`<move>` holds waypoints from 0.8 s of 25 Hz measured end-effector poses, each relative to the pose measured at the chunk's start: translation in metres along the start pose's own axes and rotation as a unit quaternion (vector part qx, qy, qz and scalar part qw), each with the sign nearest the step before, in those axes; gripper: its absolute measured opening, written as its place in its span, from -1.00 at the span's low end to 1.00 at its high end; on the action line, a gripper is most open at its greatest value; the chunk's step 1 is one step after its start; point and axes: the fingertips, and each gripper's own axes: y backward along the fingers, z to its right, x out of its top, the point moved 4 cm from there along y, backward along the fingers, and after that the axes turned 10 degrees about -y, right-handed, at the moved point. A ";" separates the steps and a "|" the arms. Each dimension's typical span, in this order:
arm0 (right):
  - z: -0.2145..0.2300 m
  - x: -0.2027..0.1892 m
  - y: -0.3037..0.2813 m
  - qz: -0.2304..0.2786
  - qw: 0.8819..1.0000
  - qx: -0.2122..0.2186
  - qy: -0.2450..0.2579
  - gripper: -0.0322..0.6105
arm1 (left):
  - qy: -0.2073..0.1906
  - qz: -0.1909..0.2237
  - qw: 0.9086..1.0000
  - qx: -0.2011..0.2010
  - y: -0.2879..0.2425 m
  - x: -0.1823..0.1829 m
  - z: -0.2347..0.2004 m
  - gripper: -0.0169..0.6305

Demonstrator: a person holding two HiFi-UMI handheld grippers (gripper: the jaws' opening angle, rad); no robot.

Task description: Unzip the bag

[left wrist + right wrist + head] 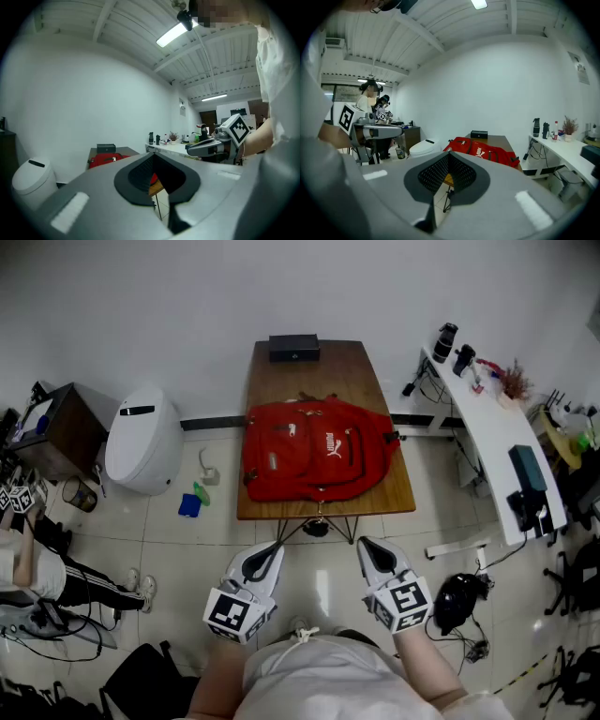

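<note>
Item: red bag [314,460], laid flat on the desk [314,371], front panel up.
Location: the near half of the desk top is taken up, with the bag's near edge at about the desk's front edge. A black box [293,348] is set apart from it at the far end.
Long axis: it runs across the desk, left to right as seen from the head view. The printed logo is turned sideways to the person, so the top is judged to face one side of the desk. Which side cannot be told. A dark strap end is seen at the right edge.
Zips: no gap or open compartment is seen in any view, and the bag is judged fully zipped. The pulls are too small to place with certainty.
Left tool [275,549]: it is held low, close to the person's body, well short of the desk. The jaws are pressed together at the tips and nothing is held between them.
Right tool [364,545]: it is held likewise beside the left one, jaws pressed together at the tips and empty, aimed toward the bag.
Progress: nothing is done. The bag is untouched.
Remaining: the desk is to be approached, a pull found and gripped, the bag steadied and the zip drawn open.
</note>
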 end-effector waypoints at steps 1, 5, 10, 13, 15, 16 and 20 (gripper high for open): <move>0.000 0.000 -0.007 -0.002 1.000 0.000 -0.001 -0.88 | 0.003 -0.002 1.000 0.002 -0.001 -0.003 -0.007 -0.93; 0.002 -0.005 -0.031 -0.008 1.000 0.002 -0.002 -0.88 | 0.013 -0.015 1.000 0.006 -0.008 -0.018 -0.030 -0.93; 0.017 -0.010 -0.053 -0.033 0.999 -0.004 -0.030 -0.88 | 0.024 -0.033 0.999 -0.007 -0.030 -0.031 -0.038 -0.93; 0.031 -0.007 -0.069 -0.039 0.998 -0.006 -0.039 -0.88 | 0.034 -0.042 0.998 -0.012 -0.052 -0.037 -0.044 -0.93; 0.043 -0.003 -0.081 -0.043 0.998 -0.001 -0.039 -0.88 | 0.037 -0.045 0.998 -0.013 -0.069 -0.038 -0.049 -0.93; 0.049 -0.001 -0.087 -0.046 0.998 0.002 -0.038 -0.88 | 0.037 -0.045 0.998 -0.013 -0.077 -0.037 -0.050 -0.93; 0.077 0.012 -0.106 -0.054 0.998 0.008 -0.042 -0.88 | 0.037 -0.049 0.998 -0.012 -0.113 -0.031 -0.060 -0.93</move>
